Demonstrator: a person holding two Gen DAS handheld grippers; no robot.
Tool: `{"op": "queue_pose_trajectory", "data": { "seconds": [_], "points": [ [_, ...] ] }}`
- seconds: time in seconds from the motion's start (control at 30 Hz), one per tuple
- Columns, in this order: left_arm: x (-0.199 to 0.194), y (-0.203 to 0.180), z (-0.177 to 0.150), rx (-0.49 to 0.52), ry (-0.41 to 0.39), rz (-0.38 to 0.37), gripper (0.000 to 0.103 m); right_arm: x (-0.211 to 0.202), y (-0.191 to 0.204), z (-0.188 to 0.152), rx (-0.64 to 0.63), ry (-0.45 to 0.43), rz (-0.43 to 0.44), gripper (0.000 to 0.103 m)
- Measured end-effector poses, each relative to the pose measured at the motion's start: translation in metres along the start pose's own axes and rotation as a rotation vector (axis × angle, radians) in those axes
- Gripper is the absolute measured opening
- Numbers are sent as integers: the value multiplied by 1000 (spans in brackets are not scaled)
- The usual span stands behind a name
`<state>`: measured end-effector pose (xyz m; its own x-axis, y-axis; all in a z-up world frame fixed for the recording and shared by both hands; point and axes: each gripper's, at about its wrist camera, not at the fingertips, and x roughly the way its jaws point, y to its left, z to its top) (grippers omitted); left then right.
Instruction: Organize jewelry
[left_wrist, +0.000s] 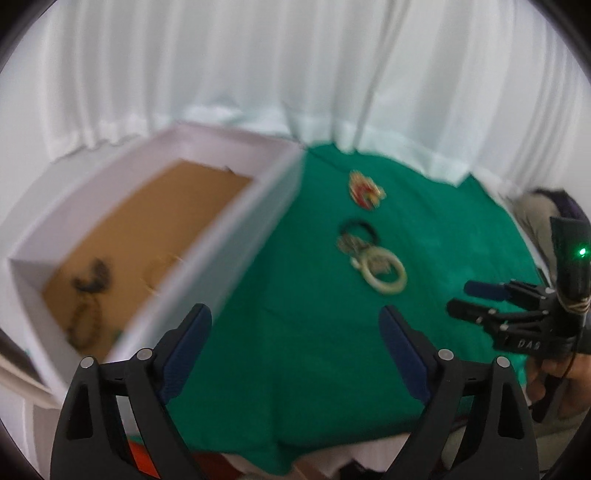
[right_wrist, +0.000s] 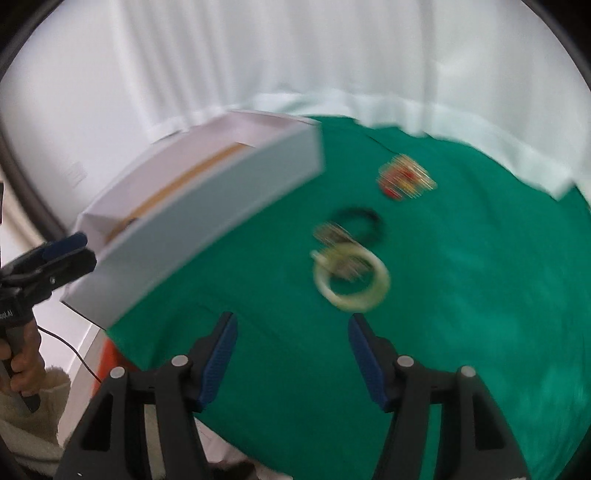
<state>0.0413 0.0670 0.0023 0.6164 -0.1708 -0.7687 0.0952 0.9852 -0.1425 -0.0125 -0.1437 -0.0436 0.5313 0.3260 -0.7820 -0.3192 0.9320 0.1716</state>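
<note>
Jaws of both grippers gape empty, cream bangle (right_wrist: 351, 280) lying just beyond them.

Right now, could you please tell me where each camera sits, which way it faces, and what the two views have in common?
Left wrist: sits on the left gripper, looking down past its open fingers at the green cloth and white box; the right gripper shows at the right edge.
Right wrist: sits on the right gripper, looking down at the cloth; the left gripper and a hand show at left.
Shared: box, cream ring, black ring, red and gold piece.
</note>
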Motion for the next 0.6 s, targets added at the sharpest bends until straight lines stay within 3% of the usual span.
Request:
{"op": "queue_pose_trajectory", "data": {
  "seconds": [0.1, 0.23, 0.47, 0.6],
  "points": [
    [16, -21, -16, 39, 67, -33, 93, -6, -29, -26, 75, 12, -45, 63],
    [21, -35, -25, 69, 92, -36, 93, -3, -49, -43, 134, 29, -49, 63],
    [26, -34, -27, 73, 100, 6, 93, 18, -57, -30, 178, 53, -29, 63],
    [40, -37, -21, 85, 95, 70, 93, 21, -46, -22, 161, 44, -14, 63]
  ]
}}
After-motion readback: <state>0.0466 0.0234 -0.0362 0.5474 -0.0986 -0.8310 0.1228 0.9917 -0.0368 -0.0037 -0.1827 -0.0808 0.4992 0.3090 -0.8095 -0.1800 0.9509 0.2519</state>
